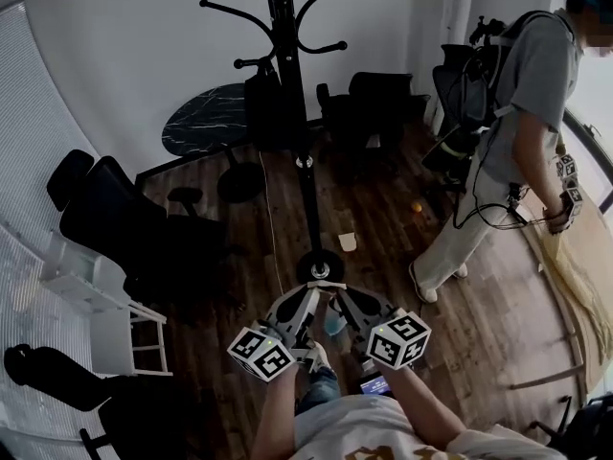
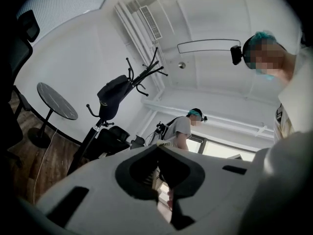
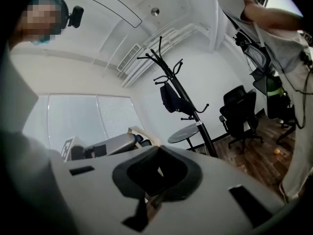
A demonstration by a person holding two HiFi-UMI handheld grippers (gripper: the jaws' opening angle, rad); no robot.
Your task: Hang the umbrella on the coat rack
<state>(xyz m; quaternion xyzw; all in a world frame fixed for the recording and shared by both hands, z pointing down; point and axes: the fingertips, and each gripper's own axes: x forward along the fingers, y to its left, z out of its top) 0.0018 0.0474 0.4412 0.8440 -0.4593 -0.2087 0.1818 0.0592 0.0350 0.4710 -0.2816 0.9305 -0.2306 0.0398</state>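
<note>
Umbrella (image 1: pixel 263 108), black and folded, hangs on the coat rack (image 1: pixel 297 113) from a low hook, just beside the pole and clear of the floor. The left gripper view shows the same: umbrella (image 2: pixel 113 94) a dark bundle on the rack (image 2: pixel 139 80) under the upper hooks. In the right gripper view the umbrella (image 3: pixel 170 98) sits against the rack pole (image 3: pixel 168 67). Both tools are held low, close to the person's body, well apart from the rack. Left tool (image 1: pixel 308 293) and right tool (image 1: pixel 343 295) lie side by side, tips angled toward each other near the rack base. Left tool (image 2: pixel 156 148) has jaws together, nothing between them. Right tool (image 3: pixel 157 150) is also closed and empty. A second person (image 1: pixel 508 132) stands at right on the wood floor (image 1: pixel 383 199). A black chair (image 1: pixel 115 218) is left of the rack, and a small orange ball (image 1: pixel 417 206) lies on the floor.
</note>
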